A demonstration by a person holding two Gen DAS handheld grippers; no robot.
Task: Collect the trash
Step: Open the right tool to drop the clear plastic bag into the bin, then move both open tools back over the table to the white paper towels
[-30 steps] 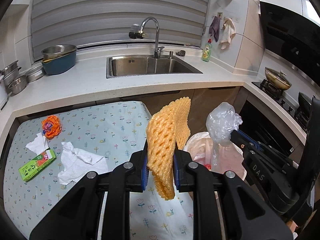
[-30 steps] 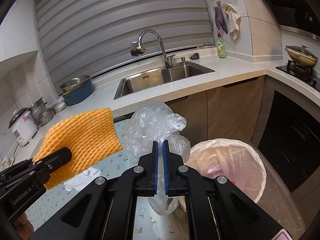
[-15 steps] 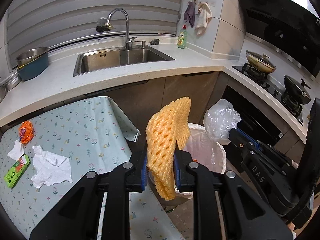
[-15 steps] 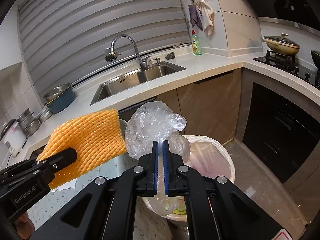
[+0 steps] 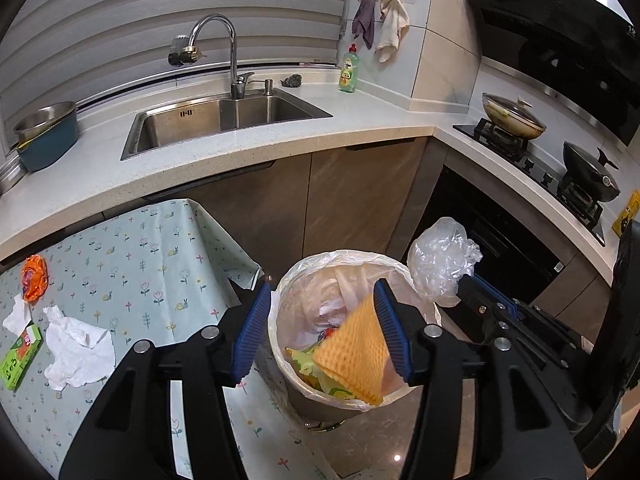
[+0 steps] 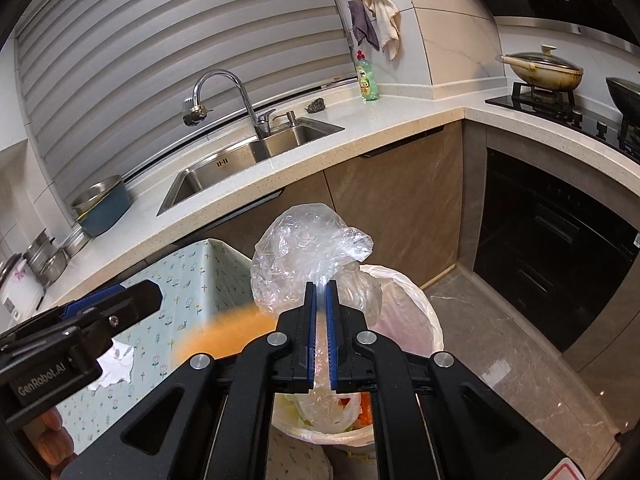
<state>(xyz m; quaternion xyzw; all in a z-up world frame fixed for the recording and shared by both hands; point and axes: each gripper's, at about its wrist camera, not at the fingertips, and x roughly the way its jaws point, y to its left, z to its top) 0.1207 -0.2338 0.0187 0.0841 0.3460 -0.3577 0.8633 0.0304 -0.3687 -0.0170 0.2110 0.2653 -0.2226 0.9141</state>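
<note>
My left gripper (image 5: 320,332) is open over the lined trash bin (image 5: 296,280). The orange foam net (image 5: 354,356) is loose between its jaws, dropping into the bin; in the right wrist view it is an orange blur (image 6: 224,334). My right gripper (image 6: 321,334) is shut on a crumpled clear plastic bag (image 6: 304,248), held just above the bin's rim (image 6: 416,300). The bag also shows in the left wrist view (image 5: 442,260). On the table lie a white tissue (image 5: 78,346), a green packet (image 5: 18,354), an orange wrapper (image 5: 34,278) and a small white scrap (image 5: 16,314).
The table with the flowered cloth (image 5: 140,264) stands left of the bin. Behind are the counter with the sink (image 5: 224,120), a blue pot (image 5: 46,136) and a soap bottle (image 5: 348,70). The stove with pans (image 5: 516,120) and a dark oven (image 6: 552,256) are at the right.
My left gripper has opened and let go of the orange foam net, which falls into the bin. Both grippers have moved right, over the bin. The right gripper still holds the plastic bag.
</note>
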